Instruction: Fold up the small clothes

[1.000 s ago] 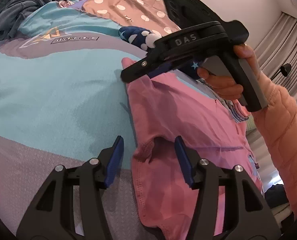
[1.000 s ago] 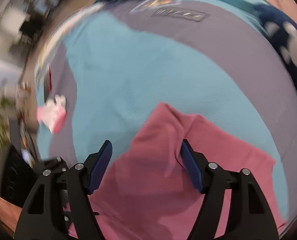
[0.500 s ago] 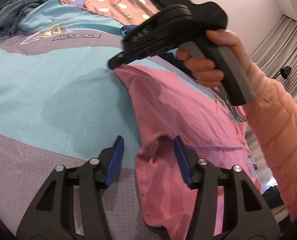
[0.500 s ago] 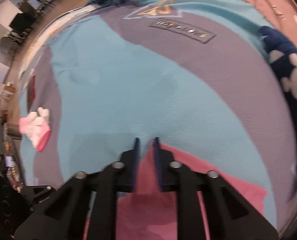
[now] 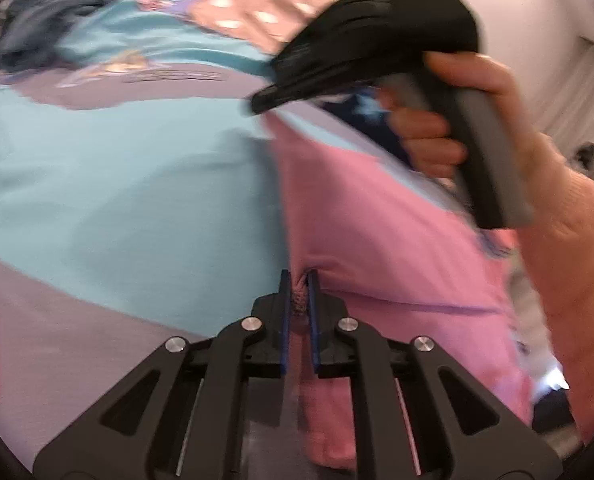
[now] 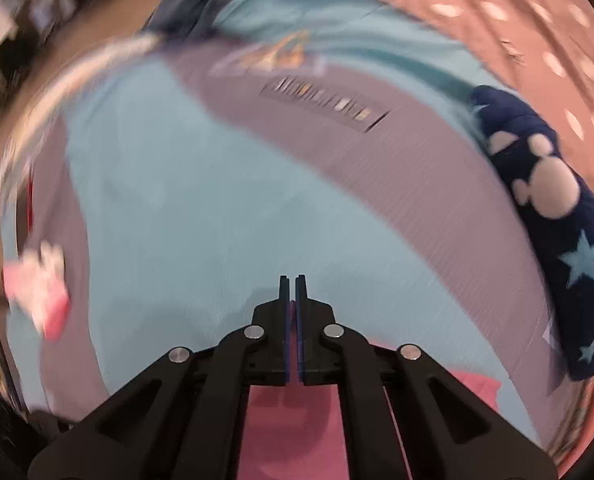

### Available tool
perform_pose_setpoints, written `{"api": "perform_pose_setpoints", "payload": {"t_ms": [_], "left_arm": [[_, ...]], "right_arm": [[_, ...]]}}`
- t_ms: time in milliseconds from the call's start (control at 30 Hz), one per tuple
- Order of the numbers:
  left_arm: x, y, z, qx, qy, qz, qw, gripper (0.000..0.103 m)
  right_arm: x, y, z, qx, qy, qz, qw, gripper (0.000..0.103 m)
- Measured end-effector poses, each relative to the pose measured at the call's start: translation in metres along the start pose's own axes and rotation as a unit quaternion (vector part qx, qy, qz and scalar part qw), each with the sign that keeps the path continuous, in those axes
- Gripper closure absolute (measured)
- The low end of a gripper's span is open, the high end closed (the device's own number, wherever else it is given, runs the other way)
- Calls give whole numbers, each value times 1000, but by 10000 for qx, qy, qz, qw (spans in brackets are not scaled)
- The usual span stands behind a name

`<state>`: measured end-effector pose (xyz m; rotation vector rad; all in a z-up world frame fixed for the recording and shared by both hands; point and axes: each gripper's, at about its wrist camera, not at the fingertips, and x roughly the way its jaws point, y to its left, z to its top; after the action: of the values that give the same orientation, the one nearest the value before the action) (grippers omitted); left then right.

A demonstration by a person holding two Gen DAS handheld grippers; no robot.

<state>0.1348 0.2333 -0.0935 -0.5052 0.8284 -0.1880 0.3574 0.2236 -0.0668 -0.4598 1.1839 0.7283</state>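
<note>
Pinching pink garment (image 5: 377, 216) in both closed claws

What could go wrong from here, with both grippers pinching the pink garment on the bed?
1. The left gripper grips only a small bunched bit of the pink garment near its seam; that could slip out when lifted.
2. The right gripper shows just a sliver of pink at its tips, so a corner may pull free.
3. The navy starred cloth lies close by and may be dragged along in the fold.
</note>
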Motion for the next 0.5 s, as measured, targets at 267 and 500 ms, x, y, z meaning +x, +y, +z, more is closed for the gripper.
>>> {"api": "perform_pose_setpoints", "payload": {"t_ms": [267,500], "left_arm": [[-6,-4,-4,174,21,114,9998,94],[-32,0,0,52,-649,-187,9977,90]], "right_arm": [[-6,-33,-13,783,-351,22,9963,68],[-83,-66,-118,1215,-1270,129,9844,68]]}}
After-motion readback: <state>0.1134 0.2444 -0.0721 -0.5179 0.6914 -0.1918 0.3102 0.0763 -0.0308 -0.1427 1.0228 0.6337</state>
